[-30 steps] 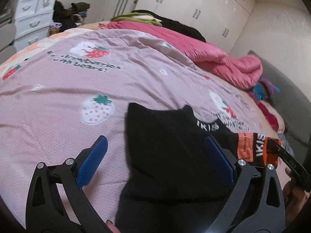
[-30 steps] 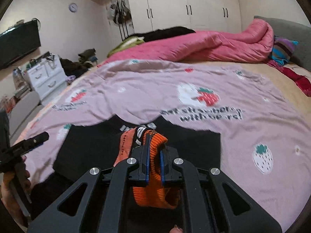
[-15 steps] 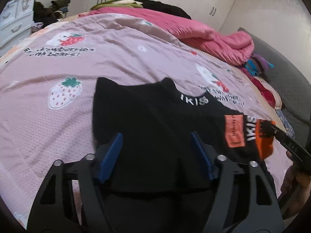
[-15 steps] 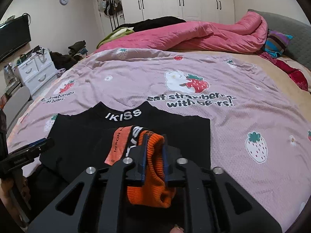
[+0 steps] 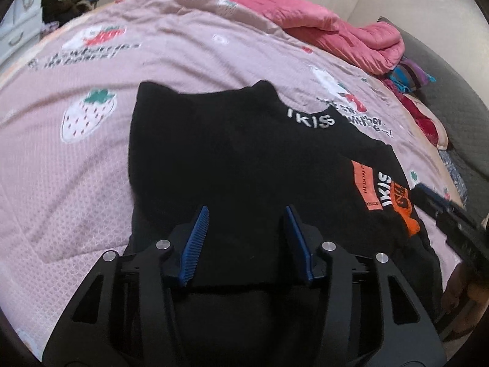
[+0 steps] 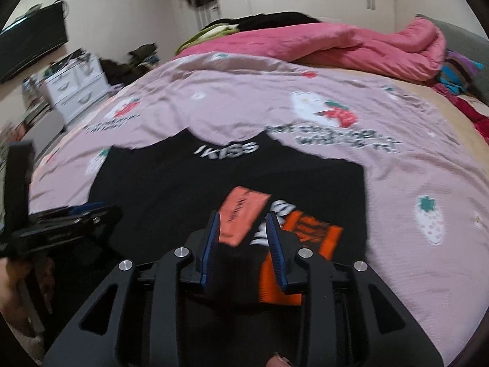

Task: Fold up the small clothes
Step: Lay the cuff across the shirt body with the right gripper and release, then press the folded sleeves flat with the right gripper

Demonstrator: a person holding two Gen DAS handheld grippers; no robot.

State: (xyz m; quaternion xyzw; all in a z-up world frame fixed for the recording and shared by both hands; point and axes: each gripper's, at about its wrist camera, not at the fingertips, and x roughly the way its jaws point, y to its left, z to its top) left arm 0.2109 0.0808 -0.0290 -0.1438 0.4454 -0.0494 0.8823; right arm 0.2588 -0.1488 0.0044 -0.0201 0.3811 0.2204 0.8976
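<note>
Left wrist view: the black sweater point(image 5: 232, 153) lies flat on the pink strawberry-print bedspread point(image 5: 76, 183), white lettering at its collar, an orange sleeve cuff point(image 5: 403, 208) folded onto its body. The left gripper point(image 5: 246, 241) sits low over the sweater's near part, blue pads apart, nothing between them. Right wrist view: the right gripper point(image 6: 243, 241) is likewise released, fingers spread above the orange cuff and the salmon label point(image 6: 243, 214), gripping neither. A pink quilt point(image 6: 336, 46) is bunched at the bed's far side.
</note>
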